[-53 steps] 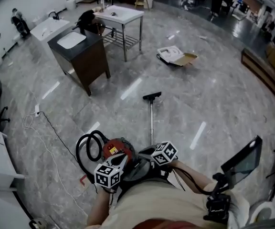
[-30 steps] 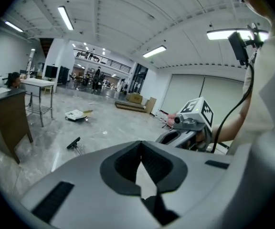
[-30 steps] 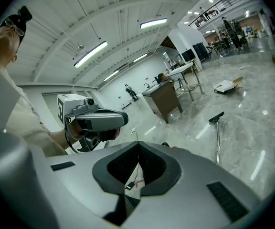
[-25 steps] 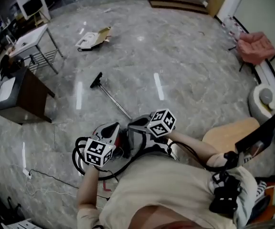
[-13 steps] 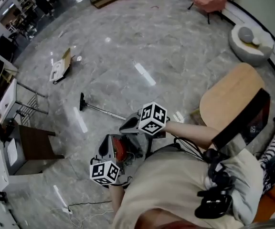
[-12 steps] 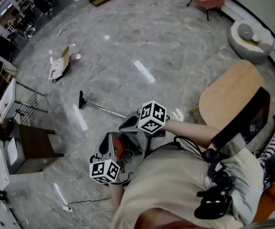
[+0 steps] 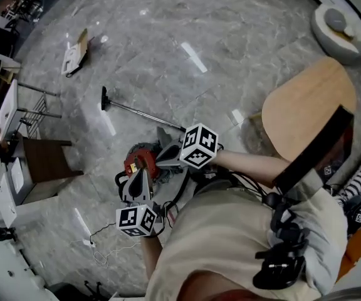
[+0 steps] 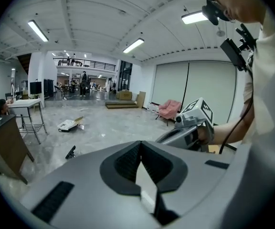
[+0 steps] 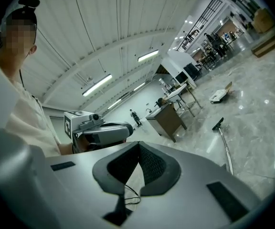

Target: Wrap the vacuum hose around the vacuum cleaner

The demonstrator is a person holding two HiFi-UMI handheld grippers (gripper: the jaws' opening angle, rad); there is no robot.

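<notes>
The red vacuum cleaner (image 7: 141, 160) stands on the floor just in front of me, with its black hose (image 7: 121, 182) looped at its left. Its metal wand (image 7: 144, 115) lies across the floor to a black floor nozzle (image 7: 103, 97). My left gripper (image 7: 139, 170) is shut and empty, above the vacuum's near side. My right gripper (image 7: 160, 163) is shut too, holds nothing, and points left over the vacuum's top. In the left gripper view the jaws (image 8: 140, 146) meet, with the right gripper (image 8: 191, 128) beyond. In the right gripper view the closed tips (image 9: 138, 146) face the left gripper (image 9: 99, 131) and the wand (image 9: 225, 144).
A round wooden table (image 7: 306, 108) stands at my right. A dark cabinet (image 7: 42, 162) and a metal-legged table (image 7: 14, 108) are at the left. A cardboard box (image 7: 74, 58) lies far off. A thin white cable (image 7: 99, 243) trails on the floor at lower left.
The head view has swung, so the floor looks turned. Both grippers have shifted across the vacuum, whose red body now shows more between them. Both stay shut.
</notes>
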